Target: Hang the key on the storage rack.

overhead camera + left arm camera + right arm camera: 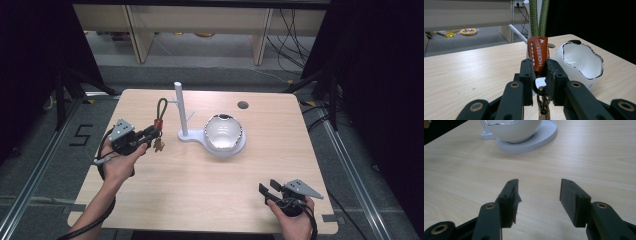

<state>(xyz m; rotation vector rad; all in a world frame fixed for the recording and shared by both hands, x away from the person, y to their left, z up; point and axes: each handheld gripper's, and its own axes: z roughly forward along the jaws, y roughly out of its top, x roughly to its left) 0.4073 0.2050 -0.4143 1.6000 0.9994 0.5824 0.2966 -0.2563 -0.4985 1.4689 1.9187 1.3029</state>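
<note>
Squarely between closed jaws: leather keychain (539, 56).

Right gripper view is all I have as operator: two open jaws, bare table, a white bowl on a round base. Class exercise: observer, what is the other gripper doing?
Observer: The left gripper is shut on a keychain, clamping its orange leather sleeve.
Operator: What hangs above and below that sleeve?
Observer: A green cord loop rises from it, and a small brown charm dangles beneath.
Operator: Is anything standing beside my bowl?
Observer: Yes, a white post with a thin side peg rises from the same white base that carries the bowl, on the bowl's left in the high view.
Operator: How close is the cord loop to that peg?
Observer: Just left of it in the high view, not yet hooked over it.
</note>
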